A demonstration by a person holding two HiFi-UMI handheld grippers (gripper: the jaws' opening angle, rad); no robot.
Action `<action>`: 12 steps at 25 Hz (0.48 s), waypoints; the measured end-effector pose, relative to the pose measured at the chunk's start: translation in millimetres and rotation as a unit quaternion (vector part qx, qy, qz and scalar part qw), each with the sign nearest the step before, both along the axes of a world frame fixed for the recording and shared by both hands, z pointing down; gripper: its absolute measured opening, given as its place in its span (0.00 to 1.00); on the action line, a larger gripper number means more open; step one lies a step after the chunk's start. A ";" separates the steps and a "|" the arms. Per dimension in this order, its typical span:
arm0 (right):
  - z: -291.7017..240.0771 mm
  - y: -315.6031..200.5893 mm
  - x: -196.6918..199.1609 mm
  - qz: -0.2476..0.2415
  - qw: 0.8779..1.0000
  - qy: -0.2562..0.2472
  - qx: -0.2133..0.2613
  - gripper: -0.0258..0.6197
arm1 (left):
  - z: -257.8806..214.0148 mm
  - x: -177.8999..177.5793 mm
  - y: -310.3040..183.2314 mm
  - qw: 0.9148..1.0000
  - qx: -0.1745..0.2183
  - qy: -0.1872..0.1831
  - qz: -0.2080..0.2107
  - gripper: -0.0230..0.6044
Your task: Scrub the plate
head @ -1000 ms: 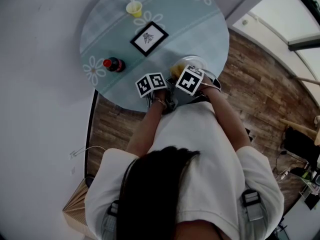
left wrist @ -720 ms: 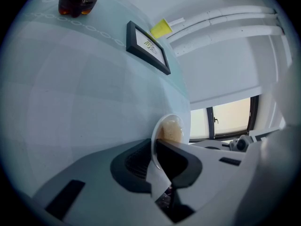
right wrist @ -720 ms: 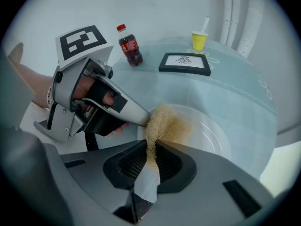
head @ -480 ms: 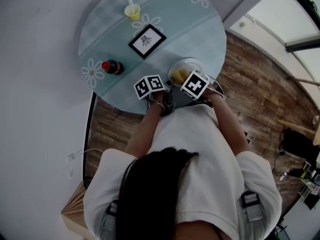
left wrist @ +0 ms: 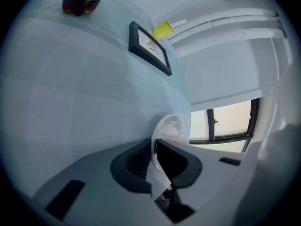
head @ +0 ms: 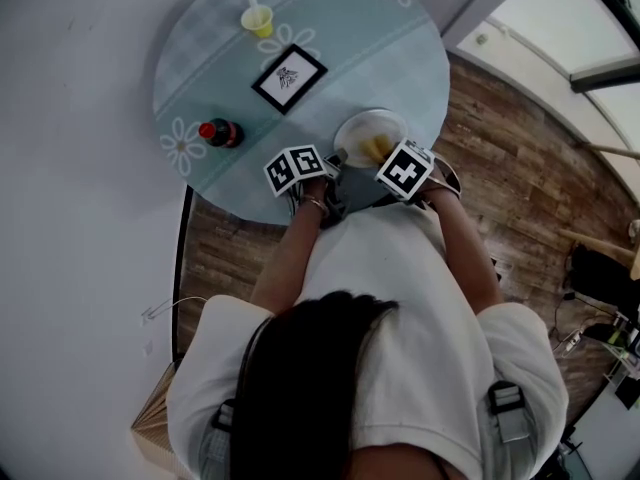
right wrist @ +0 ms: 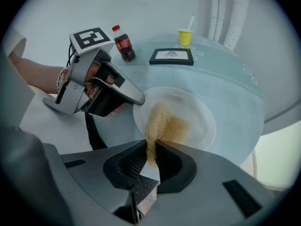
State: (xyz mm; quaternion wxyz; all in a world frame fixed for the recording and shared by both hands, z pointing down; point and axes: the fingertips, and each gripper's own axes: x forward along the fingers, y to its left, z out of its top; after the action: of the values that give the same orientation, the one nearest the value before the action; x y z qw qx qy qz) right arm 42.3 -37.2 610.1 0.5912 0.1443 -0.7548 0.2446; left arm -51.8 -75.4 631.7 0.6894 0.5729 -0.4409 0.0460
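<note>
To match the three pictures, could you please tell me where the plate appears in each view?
Head view: plate above centre, slightly right.
Left gripper view: plate edge-on, low centre, held in the left gripper.
Right gripper view: plate at centre, behind the sponge.
Shared landmark: the framed picture.

The person wears a white shirt (head: 400, 298); the left hand-held gripper (left wrist: 154, 145) is grey.

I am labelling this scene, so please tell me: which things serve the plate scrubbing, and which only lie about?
In use: plate, held at its rim by the left gripper; tan scrubbing pad in the right gripper.
Lying about: cola bottle; framed picture; yellow cup.
</note>
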 end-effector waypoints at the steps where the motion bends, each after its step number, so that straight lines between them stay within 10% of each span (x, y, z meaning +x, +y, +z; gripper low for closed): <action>1: 0.5 -2.5 -0.3 0.001 1.000 -0.008 0.009 0.14 | 0.2 -0.2 -0.1 1.000 0.000 0.000 0.000 0.11; 12: 6.2 -11.3 32.3 0.082 0.996 -0.002 0.027 0.14 | -0.2 0.3 0.2 1.000 -0.001 -0.003 0.000 0.11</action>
State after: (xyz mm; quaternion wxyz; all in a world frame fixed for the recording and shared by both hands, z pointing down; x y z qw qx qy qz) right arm 74.5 -48.5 616.2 0.5640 0.2208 -0.7477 0.2722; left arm -51.4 -75.2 631.5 0.6889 0.5718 -0.4429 0.0480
